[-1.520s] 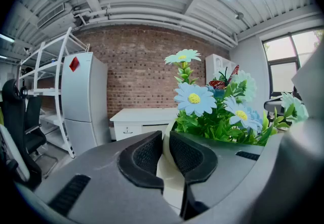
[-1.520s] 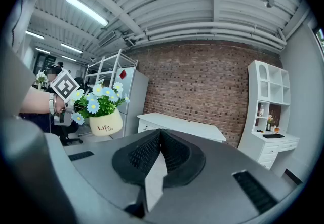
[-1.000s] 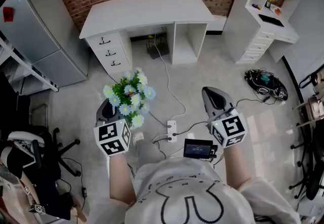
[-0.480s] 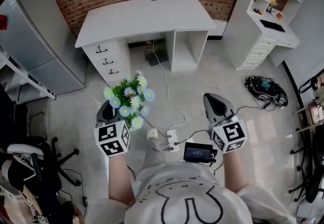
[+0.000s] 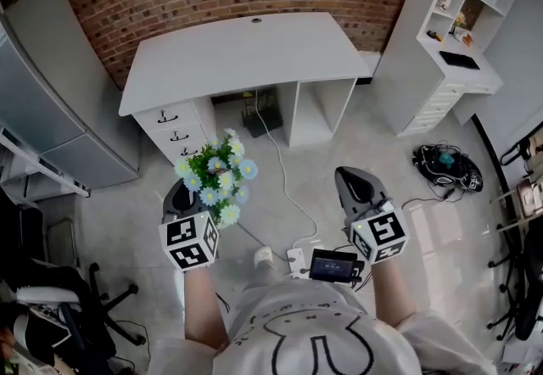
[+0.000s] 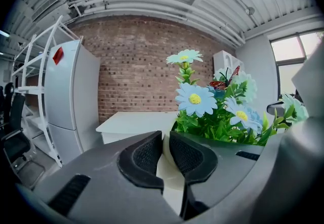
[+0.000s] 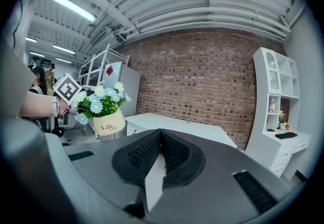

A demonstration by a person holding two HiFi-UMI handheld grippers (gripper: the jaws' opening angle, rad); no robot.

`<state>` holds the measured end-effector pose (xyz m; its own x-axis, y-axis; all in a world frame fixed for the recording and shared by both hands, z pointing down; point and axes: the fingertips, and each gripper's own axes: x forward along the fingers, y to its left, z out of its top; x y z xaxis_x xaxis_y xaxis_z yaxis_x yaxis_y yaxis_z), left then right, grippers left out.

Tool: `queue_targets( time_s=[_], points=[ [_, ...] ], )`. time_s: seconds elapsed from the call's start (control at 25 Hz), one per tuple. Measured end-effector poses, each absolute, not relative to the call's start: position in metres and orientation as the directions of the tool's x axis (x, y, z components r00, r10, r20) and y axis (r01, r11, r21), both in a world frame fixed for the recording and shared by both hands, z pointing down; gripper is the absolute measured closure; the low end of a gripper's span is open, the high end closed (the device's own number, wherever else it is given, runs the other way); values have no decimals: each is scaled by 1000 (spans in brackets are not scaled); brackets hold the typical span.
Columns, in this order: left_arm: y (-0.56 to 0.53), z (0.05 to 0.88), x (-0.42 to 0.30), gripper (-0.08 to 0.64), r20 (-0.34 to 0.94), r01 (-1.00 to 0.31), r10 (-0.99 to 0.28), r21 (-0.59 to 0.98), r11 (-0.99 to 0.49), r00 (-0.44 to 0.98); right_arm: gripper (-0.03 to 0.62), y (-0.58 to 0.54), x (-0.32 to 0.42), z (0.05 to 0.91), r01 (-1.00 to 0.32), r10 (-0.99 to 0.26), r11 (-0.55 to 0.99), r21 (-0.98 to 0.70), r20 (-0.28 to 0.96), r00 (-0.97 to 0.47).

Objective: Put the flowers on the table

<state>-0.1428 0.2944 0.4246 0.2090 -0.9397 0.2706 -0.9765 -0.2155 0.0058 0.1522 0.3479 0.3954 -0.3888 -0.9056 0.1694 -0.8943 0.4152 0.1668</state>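
1. The flowers [image 5: 217, 176] are a bunch of pale blue and white daisies with yellow centres, packed among thick green leaves. A small red and dark butterfly [image 6: 225, 83] sits among the upper blooms.
2. They stand upright in a round cream pot [image 7: 107, 125] with dark lettering on its side. The pot is wider at the rim than at the base.
3. The left gripper [image 6: 165, 143] has its jaws closed on the near edge of the pot. A strip of cream wall shows, pinched between the black ribbed pads [image 6: 144, 156]. The leaves and blooms rise above the jaws and to their right.
4. In the head view the bunch sits just ahead of the left gripper's marker cube [image 5: 190, 243] and covers the jaw tips.
5. The pot is held in the air over the grey floor [image 5: 127, 212], in front of the drawer end of the white table [image 5: 246, 47]. It is well apart from the tabletop and not resting on it.
6. The right gripper [image 7: 160, 134] has its jaws pressed together at the tips, with nothing between them.
7. From the right gripper view the pot is off to the left, well apart from those jaws, with the person's forearm [image 7: 43, 105] beside it.
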Motion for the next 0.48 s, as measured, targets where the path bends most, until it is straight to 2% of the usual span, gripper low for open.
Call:
queue_targets(
  time_s=[0.48],
  points=[
    [158,423,-178,508,276,-967,-928,25,-253,250,578,219,108,388,-900,-913,397,179,180,-367]
  ],
)
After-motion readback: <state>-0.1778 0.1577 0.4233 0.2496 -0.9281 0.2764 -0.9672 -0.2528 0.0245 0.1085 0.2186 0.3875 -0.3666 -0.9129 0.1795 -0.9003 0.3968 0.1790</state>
